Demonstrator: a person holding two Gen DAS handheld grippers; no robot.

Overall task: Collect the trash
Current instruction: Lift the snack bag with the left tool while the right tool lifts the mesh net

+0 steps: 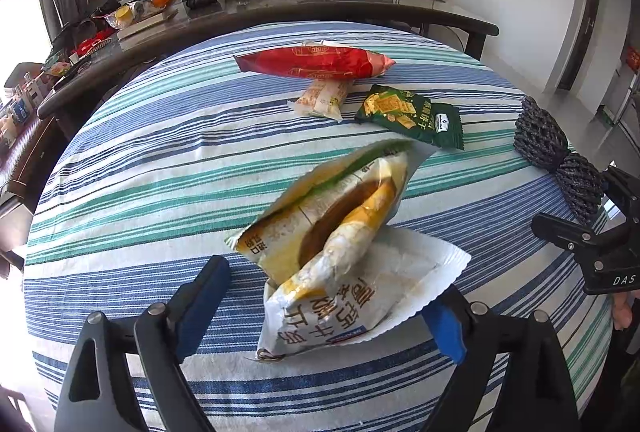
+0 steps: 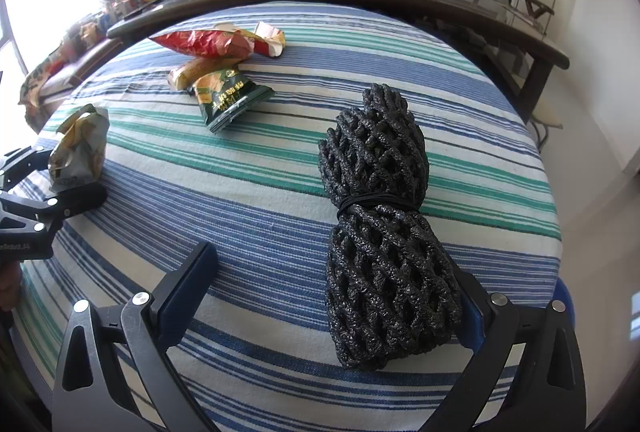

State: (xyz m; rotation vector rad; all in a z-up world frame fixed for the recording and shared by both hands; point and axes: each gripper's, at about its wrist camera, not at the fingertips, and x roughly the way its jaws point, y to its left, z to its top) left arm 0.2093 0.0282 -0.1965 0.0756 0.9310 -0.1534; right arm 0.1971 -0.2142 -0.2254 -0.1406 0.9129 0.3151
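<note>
My left gripper [image 1: 324, 316] stands wide, the torn yellow-white wrapper [image 1: 340, 244] loose between its pads. My right gripper [image 2: 332, 296] gapes too, the black mesh bundle [image 2: 384, 224] beside its right pad. Bare striped cloth [image 2: 248, 200] lies between; other wrappers sit far.

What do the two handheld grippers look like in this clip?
Both match: the left gripper and right gripper have black angular fingers with triangular cutouts, silver rivets and blue pads. White lettering marks each body, seen from the other's camera.
</note>
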